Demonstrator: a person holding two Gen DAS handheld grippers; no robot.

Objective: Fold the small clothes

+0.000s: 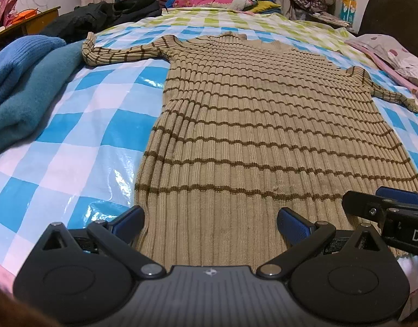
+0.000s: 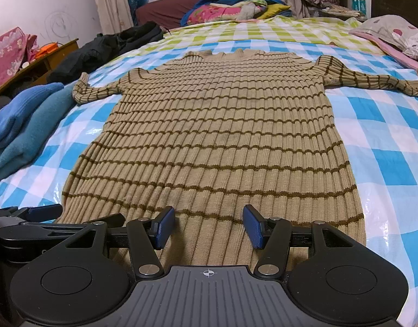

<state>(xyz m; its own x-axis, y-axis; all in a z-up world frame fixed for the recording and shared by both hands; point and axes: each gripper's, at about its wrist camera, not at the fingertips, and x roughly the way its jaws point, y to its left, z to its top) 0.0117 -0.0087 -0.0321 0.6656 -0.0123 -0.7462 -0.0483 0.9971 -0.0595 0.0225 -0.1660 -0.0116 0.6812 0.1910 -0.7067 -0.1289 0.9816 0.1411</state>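
Your left gripper (image 1: 210, 222) and right gripper (image 2: 208, 224) hover wide open and empty over the hem of the striped ribbed sweater (image 2: 217, 141), spread flat, unfolded, on the checkered bedcover (image 2: 386, 147); every fold remains.

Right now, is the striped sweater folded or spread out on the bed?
Spread out. The striped sweater lies flat on the checked bed cover, both sleeves stretched sideways, no part folded over the body.
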